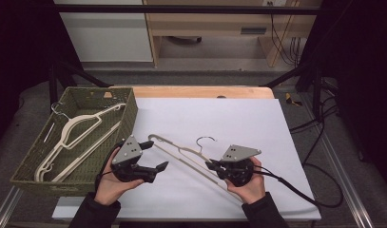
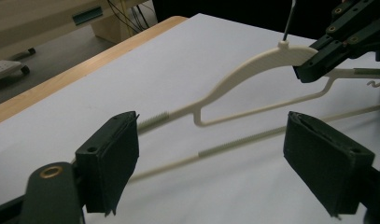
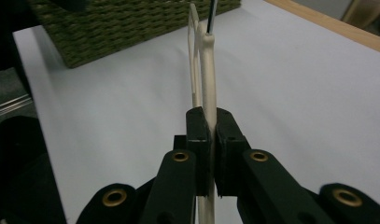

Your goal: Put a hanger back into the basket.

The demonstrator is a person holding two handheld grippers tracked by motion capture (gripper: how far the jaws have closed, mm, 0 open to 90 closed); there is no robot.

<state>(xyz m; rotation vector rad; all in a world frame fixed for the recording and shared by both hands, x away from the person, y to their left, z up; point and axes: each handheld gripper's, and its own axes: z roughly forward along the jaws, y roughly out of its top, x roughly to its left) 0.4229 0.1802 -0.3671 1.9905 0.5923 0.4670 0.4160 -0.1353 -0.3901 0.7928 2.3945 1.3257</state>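
Two hangers [image 1: 70,137] already lie in the basket [image 1: 129,118] at the tabletop's left edge; the right gripper [image 1: 211,166] clamps a third hanger [image 1: 181,153], left gripper [image 1: 155,156] fingers released.

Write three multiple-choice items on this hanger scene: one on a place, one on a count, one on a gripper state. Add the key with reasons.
1. Where does the green basket sit?
A. At the table's left side
B. At the table's right side
C. On the floor

2. How many hangers lie in the basket?
A. None
B. Two
C. Five

3. How does the right hand-held gripper stand?
A. Wide open above the sheet
B. Shut on the hanger
C. Shut on the basket rim

Key:
1. A, the high view shows it left of the white sheet.
2. B, two cream hangers lie inside it.
3. B, in the right gripper view its pads clamp the cream bar, while the left hand-held gripper is open.
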